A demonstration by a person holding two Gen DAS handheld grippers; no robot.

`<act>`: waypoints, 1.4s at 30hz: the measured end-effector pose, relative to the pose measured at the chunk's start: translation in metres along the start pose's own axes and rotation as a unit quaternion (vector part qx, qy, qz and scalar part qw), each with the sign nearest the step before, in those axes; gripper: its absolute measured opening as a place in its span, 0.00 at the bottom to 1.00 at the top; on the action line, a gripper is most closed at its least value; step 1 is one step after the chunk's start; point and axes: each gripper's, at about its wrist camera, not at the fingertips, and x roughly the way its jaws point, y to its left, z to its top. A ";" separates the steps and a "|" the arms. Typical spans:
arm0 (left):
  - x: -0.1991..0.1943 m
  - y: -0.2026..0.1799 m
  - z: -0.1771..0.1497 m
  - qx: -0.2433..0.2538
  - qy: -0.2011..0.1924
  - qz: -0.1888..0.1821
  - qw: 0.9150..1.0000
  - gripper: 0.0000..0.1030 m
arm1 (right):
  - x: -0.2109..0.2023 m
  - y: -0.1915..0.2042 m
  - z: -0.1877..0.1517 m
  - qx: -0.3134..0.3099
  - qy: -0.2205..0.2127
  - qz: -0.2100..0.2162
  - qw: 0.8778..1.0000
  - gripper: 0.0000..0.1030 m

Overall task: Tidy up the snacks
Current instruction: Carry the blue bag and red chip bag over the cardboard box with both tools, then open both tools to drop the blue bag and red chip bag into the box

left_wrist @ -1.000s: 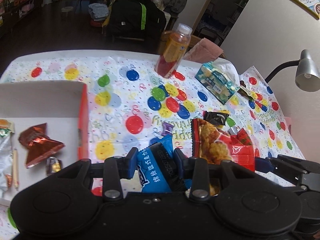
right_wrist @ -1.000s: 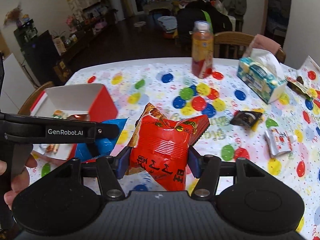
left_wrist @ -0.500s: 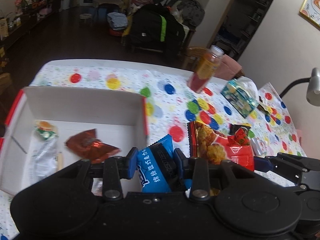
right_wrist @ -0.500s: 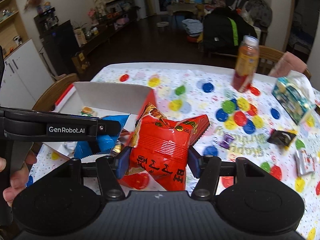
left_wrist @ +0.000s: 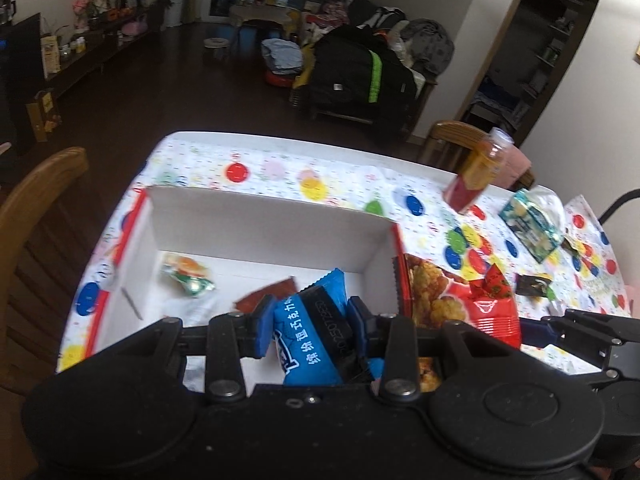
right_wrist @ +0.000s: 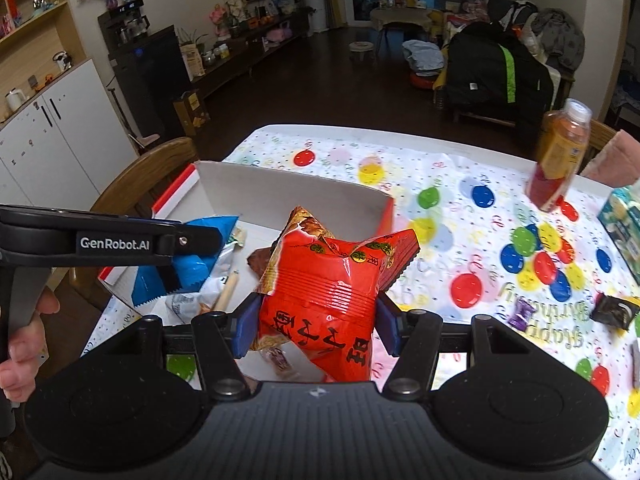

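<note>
Inside the white box point(left_wrist: 264, 220) with red outer sides we see a clear packet with an orange and green print point(left_wrist: 188, 276), a dark red foil packet point(left_wrist: 268, 300) and a thin pale stick point(right_wrist: 226, 292) lying on the floor of the box. Our left gripper point(left_wrist: 308, 324) hangs above the box's near right part, its blue pads pinching a blue snack packet point(left_wrist: 312, 336) that stands upright between them. Our right gripper point(right_wrist: 316, 324) clamps a puffy red snack bag point(right_wrist: 332, 292), which sits over the box's right wall point(right_wrist: 384, 216), partly above the box and partly above the tablecloth point(right_wrist: 440, 184). The two held packets are just beside each other. In the right wrist view a hand point(right_wrist: 24, 344) grips the left tool's handle.

The box lies near the table's left edge, beside a wooden chair point(left_wrist: 36, 216). To the right of the box the balloon-print cloth is open, with a drink bottle point(right_wrist: 560, 160), a tissue pack point(left_wrist: 532, 228), a black wrapper point(right_wrist: 612, 310) and a small purple sweet point(right_wrist: 522, 312) well apart from the box.
</note>
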 end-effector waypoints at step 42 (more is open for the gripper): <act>0.081 0.065 -0.012 0.025 0.058 0.098 0.993 0.35 | 0.089 0.035 -0.010 -0.025 0.073 0.017 0.997 0.61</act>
